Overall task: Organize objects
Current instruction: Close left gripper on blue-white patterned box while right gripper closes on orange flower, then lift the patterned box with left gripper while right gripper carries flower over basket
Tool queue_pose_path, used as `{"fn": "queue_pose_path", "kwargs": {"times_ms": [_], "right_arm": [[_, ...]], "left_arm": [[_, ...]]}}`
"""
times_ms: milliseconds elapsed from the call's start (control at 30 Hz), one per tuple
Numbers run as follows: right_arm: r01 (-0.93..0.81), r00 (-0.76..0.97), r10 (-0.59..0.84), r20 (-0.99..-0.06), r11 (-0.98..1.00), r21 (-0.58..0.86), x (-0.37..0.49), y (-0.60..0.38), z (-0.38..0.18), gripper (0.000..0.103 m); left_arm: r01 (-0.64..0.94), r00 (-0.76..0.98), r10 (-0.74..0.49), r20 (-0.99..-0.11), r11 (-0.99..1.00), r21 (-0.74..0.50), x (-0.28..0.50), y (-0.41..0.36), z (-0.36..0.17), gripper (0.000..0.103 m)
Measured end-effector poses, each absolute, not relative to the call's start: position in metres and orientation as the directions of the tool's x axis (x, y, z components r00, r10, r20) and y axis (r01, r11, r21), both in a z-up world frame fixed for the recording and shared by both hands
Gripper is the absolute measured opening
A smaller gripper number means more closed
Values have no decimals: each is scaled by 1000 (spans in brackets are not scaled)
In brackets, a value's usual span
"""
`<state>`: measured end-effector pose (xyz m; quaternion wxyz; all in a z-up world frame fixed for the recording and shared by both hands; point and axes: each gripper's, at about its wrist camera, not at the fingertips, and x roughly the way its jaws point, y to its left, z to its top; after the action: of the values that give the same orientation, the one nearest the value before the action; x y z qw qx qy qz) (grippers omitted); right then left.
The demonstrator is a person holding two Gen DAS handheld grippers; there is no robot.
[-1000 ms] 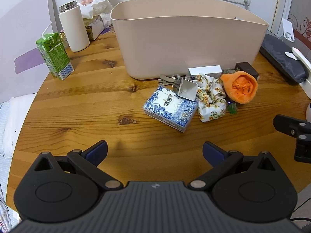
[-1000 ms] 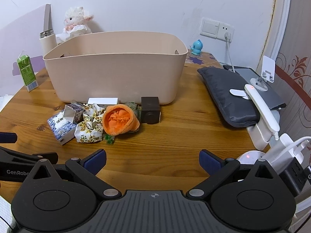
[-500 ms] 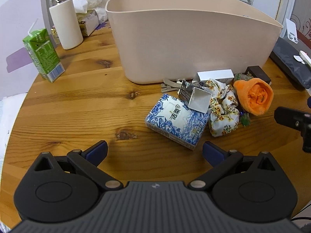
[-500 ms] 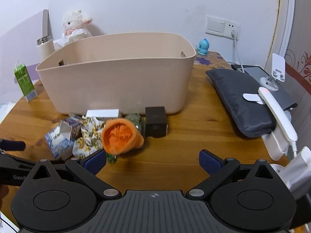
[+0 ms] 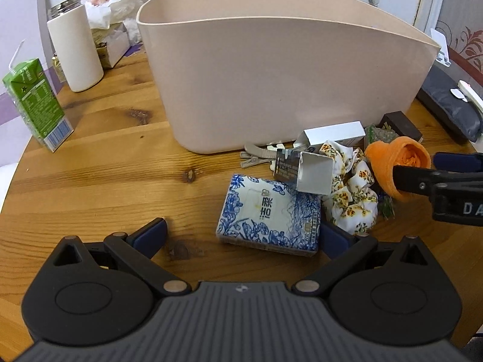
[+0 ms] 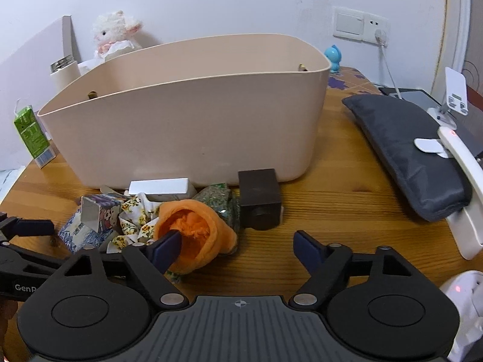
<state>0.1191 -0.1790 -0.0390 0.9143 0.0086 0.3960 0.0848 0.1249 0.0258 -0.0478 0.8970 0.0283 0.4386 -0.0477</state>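
Clearly both grippers should close squarely before lifting toward the beige bin (image 6: 193, 132), whose floor is hidden from view. Left gripper (image 5: 241, 235) gapes wide around the near blue-patterned packet (image 5: 268, 214), holding nothing; right gripper (image 6: 238, 249), equally wide, has its left finger inside the orange plush cup (image 6: 196, 232), ungripped.

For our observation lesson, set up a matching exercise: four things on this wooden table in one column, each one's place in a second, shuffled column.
Things:
1. green drink carton
2. blue-and-white patterned tissue pack
3. orange fabric pouch
4. dark brown cube box

Places:
A. between the open left tool's fingers
B. right end of the clutter, before the beige plastic tub
C. far left table edge
D. at the right tool's left finger

Pairs: 1-C, 2-A, 3-D, 4-B
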Motion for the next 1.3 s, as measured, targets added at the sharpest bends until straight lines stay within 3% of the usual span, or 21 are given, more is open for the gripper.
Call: {"fn": "queue_pose_path", "kwargs": {"times_ms": [133, 233, 300, 467, 833, 1300], "right_arm": [[-179, 670, 186, -718, 980, 87, 116, -175, -40, 55], [-202, 674, 205, -710, 975, 90, 113, -171, -38, 40], [-211, 680, 204, -704, 974, 78, 110, -169, -38, 25], [-204, 689, 193, -699, 976, 69, 104, -170, -37, 10], [-185, 743, 182, -644, 981, 64, 82, -182, -8, 8], [-174, 867, 174, -467, 984, 43, 91, -191, 59, 8]], "left_arm": [[113, 617, -63, -785, 994, 9, 124, 25, -48, 99], [131, 635, -79, -769, 991, 6, 121, 24, -44, 79], [132, 641, -84, -763, 991, 3, 120, 25, -42, 66], [133, 641, -87, -763, 991, -1, 117, 28, -42, 65], [116, 689, -85, -720, 993, -6, 90, 36, -19, 65], [92, 844, -40, -536, 993, 71, 88, 37, 66, 65]]}}
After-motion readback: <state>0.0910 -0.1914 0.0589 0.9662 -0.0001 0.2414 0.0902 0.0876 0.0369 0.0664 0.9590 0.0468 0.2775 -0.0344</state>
